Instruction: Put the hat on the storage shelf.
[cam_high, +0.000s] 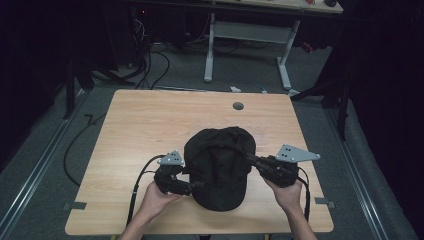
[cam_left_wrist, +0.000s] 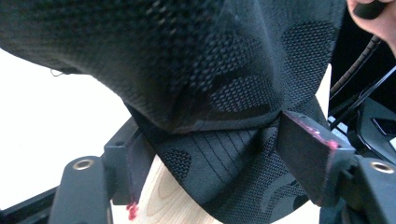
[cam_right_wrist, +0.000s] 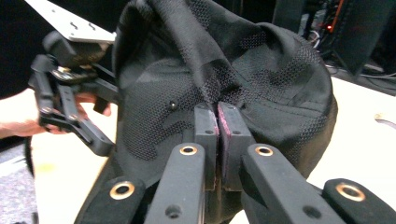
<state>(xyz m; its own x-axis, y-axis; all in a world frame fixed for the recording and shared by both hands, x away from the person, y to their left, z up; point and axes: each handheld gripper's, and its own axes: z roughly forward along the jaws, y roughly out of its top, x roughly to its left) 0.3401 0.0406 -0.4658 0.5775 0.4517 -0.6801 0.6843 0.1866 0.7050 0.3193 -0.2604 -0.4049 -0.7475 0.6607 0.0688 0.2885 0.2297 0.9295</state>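
Observation:
A black mesh cap (cam_high: 220, 167) lies on the wooden table (cam_high: 150, 120), near its front edge. From the cap's left comes my left gripper (cam_high: 199, 184), open, its jaws wide apart on either side of the cap's lower edge (cam_left_wrist: 224, 154); midway between them is the left gripper (cam_left_wrist: 217, 135). On the cap's right side my right gripper (cam_high: 248, 157) is shut on a fold of the crown fabric. In the right gripper view the jaws of the right gripper (cam_right_wrist: 217, 114) pinch the cap (cam_right_wrist: 261, 79), with the left gripper (cam_right_wrist: 93, 93) behind at left.
A round grommet hole (cam_high: 238, 106) sits near the table's far edge. Beyond the table stand a white-legged desk (cam_high: 250, 30) and floor cables (cam_high: 150, 65). Tape tabs (cam_high: 75, 205) mark the front corners. Bare wood stretches left and behind the cap.

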